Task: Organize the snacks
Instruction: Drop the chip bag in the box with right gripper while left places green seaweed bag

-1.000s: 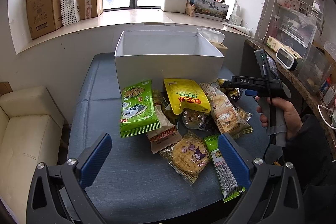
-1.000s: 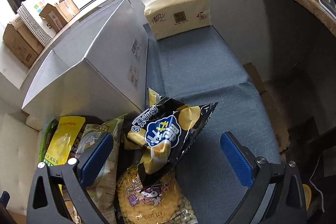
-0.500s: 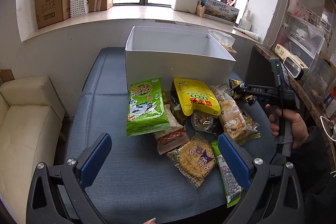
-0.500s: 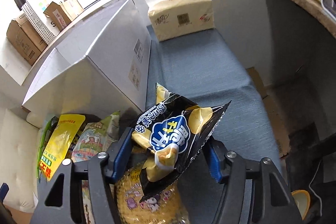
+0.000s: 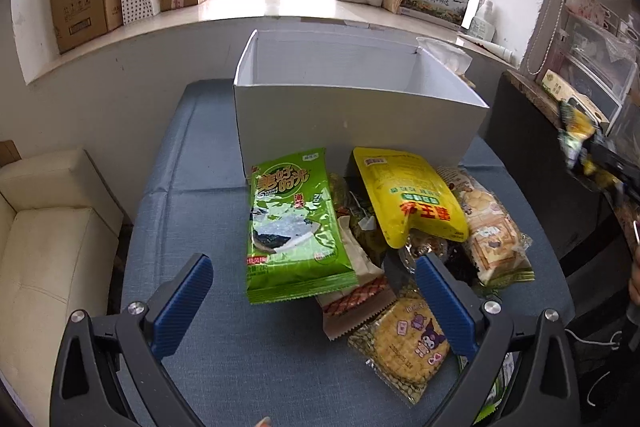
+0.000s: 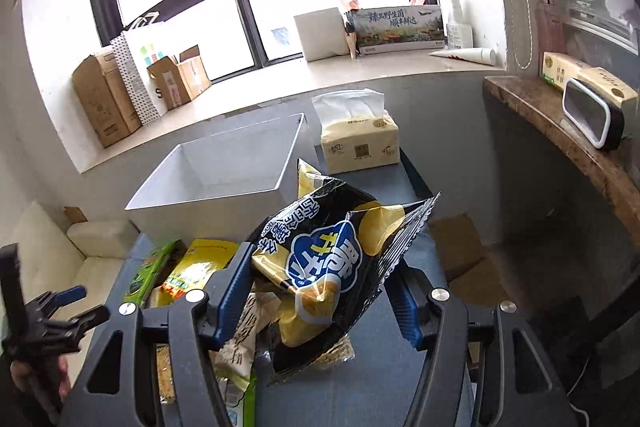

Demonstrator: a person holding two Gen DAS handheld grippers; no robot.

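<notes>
My right gripper (image 6: 320, 291) is shut on a black chip bag (image 6: 336, 259) and holds it up in the air, to the right of the open white box (image 6: 224, 167). The same bag (image 5: 580, 147) shows at the far right of the left wrist view. My left gripper (image 5: 316, 303) is open and empty above the near side of the snack pile. The pile lies in front of the white box (image 5: 352, 119): a green seaweed bag (image 5: 292, 227), a yellow bag (image 5: 408, 199), a biscuit pack (image 5: 492, 231) and a cookie pack (image 5: 408, 343).
The snacks lie on a blue fabric surface (image 5: 192, 211). A tissue pack (image 6: 360, 143) stands right of the box. A cream sofa (image 5: 44, 247) is at the left. A brown shelf (image 6: 568, 135) is at the right. Cardboard boxes (image 5: 84, 3) stand on the window sill.
My right gripper has closed on the black chip bag and lifted it off the pile. My left gripper has moved forward, closer to the pile, and stays open.
</notes>
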